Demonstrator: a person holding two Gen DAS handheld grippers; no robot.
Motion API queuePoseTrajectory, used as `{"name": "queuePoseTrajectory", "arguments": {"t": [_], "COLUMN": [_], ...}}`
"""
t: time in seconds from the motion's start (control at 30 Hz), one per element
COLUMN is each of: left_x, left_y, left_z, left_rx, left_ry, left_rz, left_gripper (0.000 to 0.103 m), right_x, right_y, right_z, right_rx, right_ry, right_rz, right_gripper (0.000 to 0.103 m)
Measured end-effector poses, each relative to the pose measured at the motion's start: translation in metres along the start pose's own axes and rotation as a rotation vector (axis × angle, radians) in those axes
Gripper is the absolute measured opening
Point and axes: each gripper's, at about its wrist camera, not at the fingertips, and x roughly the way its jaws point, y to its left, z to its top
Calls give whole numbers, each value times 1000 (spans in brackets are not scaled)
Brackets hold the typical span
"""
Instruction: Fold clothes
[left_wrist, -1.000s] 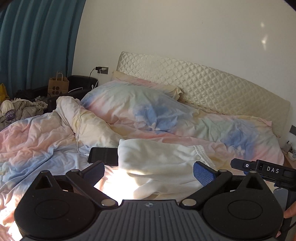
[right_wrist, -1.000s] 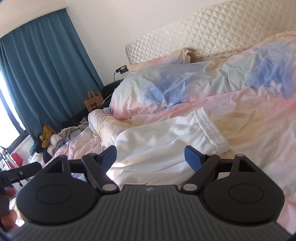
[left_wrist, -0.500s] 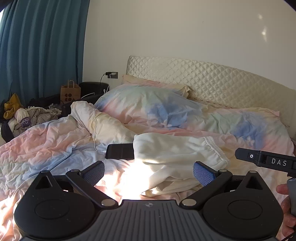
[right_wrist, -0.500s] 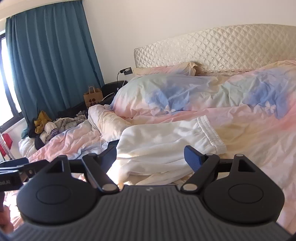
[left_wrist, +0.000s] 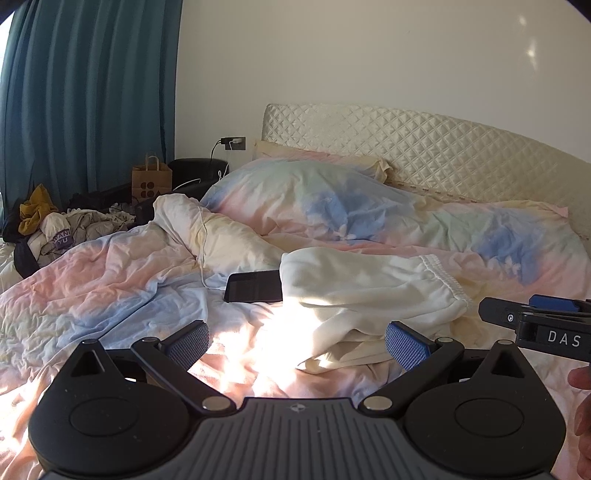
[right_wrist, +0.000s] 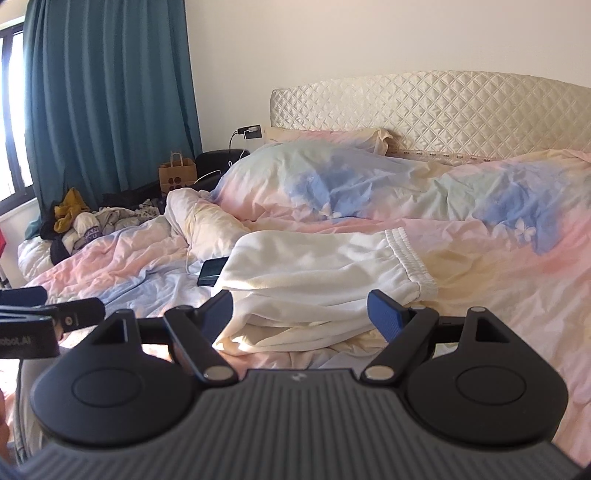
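**Both tongs spread above the cream garment on the bed**

The left gripper (left_wrist: 297, 341) has its blue-padded fingers (left_wrist: 406, 345) wide apart and holds nothing; it hangs over a sunlit patch of the pastel duvet (left_wrist: 103, 280), short of the cloth. The right gripper (right_wrist: 301, 314) is likewise spread and empty, its jaws framing the near edge of the cream sweatpants (right_wrist: 325, 269).

The left wrist view shows the right tool coming in at its right edge, with a bit of the person's hand (left_wrist: 581, 376) below it, and shows the whole dark face of the phone (left_wrist: 255, 286), which lies flat with one end tucked under the garment. The right wrist view shows only a corner of that phone, but gives the ribbed elastic waistband (right_wrist: 410, 254) plainly, and the left tool at its left edge.

The sweatpants (left_wrist: 369, 288) lie in the middle of the bed, roughly doubled over, thick and crumpled, with loose layers bunched at the near side and the waistband to the right. Behind them a pillow (left_wrist: 314, 199) rests against the quilted headboard (left_wrist: 424, 147). A clothes pile (left_wrist: 66, 229), a paper bag (left_wrist: 151, 181) and a teal curtain (left_wrist: 88, 96) stand to the left.
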Motion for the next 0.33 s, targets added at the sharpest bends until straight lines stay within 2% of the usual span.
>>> {"name": "queuePoseTrajectory", "arguments": {"t": [0.33], "left_x": [0], "left_y": [-1], "left_z": [-4], "left_rx": [1], "left_ry": [6], "left_rz": [29], "left_gripper": [103], "right_x": [-1], "right_y": [7], "right_z": [1], "right_rx": [-43], "right_ry": [-5], "right_rz": [5], "right_gripper": [82]}}
